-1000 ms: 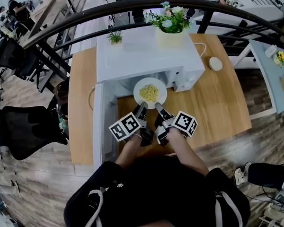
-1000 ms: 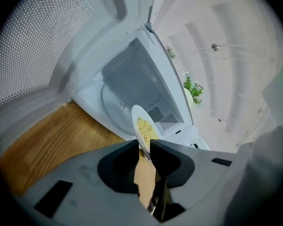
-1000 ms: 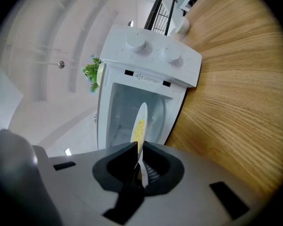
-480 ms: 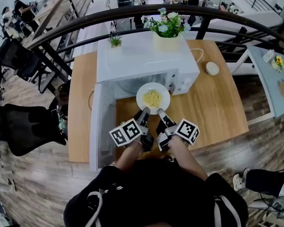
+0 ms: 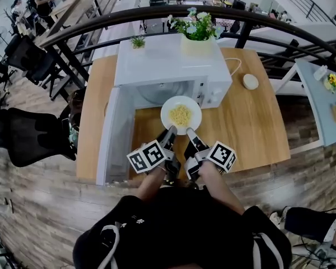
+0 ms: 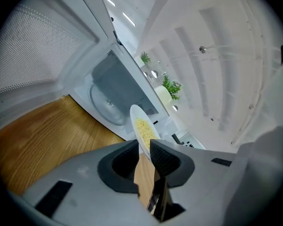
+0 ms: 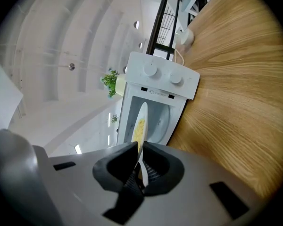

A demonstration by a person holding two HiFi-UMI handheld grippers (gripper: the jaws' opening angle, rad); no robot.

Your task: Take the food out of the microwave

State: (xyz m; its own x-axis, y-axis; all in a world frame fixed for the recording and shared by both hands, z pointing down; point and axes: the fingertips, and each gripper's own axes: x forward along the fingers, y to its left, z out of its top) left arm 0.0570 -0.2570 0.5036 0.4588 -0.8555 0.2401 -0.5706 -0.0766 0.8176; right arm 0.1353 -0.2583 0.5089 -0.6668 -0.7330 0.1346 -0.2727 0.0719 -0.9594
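Note:
A white plate point(image 5: 181, 115) of yellow noodles hangs in front of the white microwave point(image 5: 168, 66), outside its cavity and above the wooden table. My left gripper point(image 5: 169, 132) is shut on the plate's near left rim and my right gripper point(image 5: 189, 133) is shut on its near right rim. In the left gripper view the plate point(image 6: 142, 131) stands edge-on between the dark pads, with the empty cavity and glass turntable point(image 6: 107, 106) behind. The right gripper view shows the plate point(image 7: 141, 131) pinched between the pads, the microwave point(image 7: 155, 98) beyond.
The microwave door point(image 5: 113, 133) stands open to the left, reaching the table's near edge. A potted flower point(image 5: 197, 32) and a small plant point(image 5: 138, 42) sit on the microwave. A round white object point(image 5: 250, 81) lies on the table point(image 5: 252, 122) at right. A black railing point(image 5: 157, 15) runs behind.
The plate, held by both grippers, has come out of the microwave cavity toward me; it now hangs over the table in front of the opening.

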